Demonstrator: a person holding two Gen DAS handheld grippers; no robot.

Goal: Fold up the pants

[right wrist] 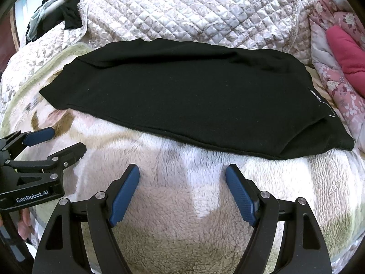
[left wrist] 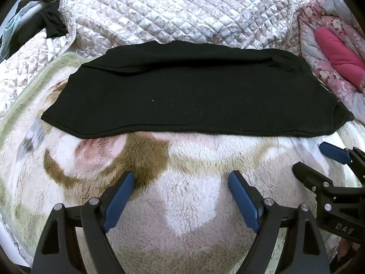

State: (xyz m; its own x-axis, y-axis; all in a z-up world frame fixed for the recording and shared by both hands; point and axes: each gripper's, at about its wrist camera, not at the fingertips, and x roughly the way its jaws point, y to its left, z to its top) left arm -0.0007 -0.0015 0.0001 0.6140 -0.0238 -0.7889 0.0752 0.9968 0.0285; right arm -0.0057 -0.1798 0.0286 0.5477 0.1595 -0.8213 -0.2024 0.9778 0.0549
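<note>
Black pants [left wrist: 194,91] lie flat across a fleece blanket [left wrist: 182,194], folded lengthwise into a long band running left to right; they also show in the right wrist view [right wrist: 187,100]. My left gripper [left wrist: 181,178] is open and empty, hovering over the blanket just short of the pants' near edge. My right gripper [right wrist: 182,171] is open and empty, also just short of the near edge. Each gripper shows in the other's view: the right one [left wrist: 308,157] at the right side, the left one [right wrist: 66,140] at the left side, both open.
A quilted floral bedspread [left wrist: 182,11] lies bunched behind the pants. A pink flowered quilt with a magenta cloth [left wrist: 337,52] is at the right. Dark and light clothes [left wrist: 45,18] lie heaped at the far left.
</note>
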